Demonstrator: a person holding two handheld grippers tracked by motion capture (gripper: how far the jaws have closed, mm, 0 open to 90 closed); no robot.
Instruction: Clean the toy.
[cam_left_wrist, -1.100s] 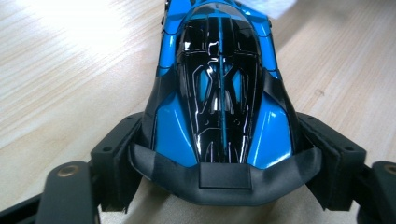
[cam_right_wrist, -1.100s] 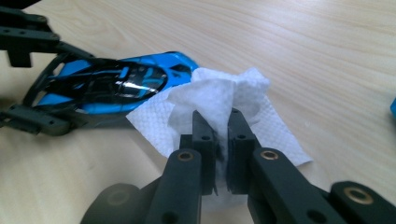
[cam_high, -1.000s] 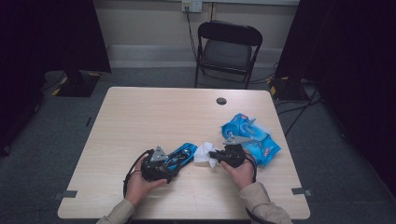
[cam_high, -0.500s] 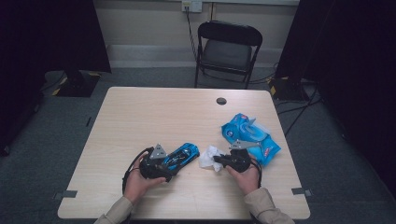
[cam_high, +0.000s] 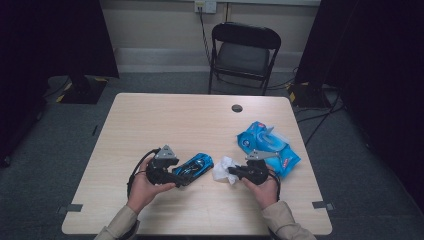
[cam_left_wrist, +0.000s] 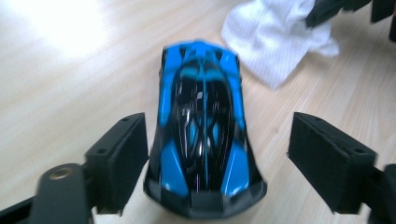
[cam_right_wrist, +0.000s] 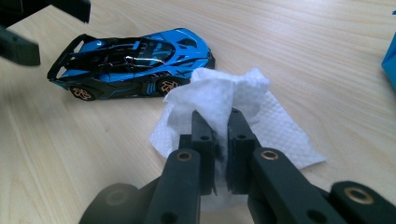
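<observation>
A blue and black toy car (cam_high: 195, 165) stands on the wooden table (cam_high: 165, 120), nose pointing to the far right. My left gripper (cam_high: 182, 176) straddles its rear end. The car (cam_left_wrist: 203, 126) sits between the jaws of my left gripper (cam_left_wrist: 217, 163), which have just been closing; the right pad (cam_left_wrist: 327, 163) still stands clear of it. My right gripper (cam_right_wrist: 219, 135) is shut on a crumpled white wipe (cam_right_wrist: 219, 93) that rests on the table just right of the car (cam_right_wrist: 135, 60). From above, the wipe (cam_high: 222, 167) lies in front of my right gripper (cam_high: 231, 172).
A blue pack of wipes (cam_high: 267, 145) lies to the right, behind the right hand. A small black disc (cam_high: 237, 108) sits near the far edge. A black folding chair (cam_high: 242, 55) stands beyond the table.
The left hand has lifted slightly at the car's rear. The right gripper has drawn the wipe a little to the right, away from the car's nose.
</observation>
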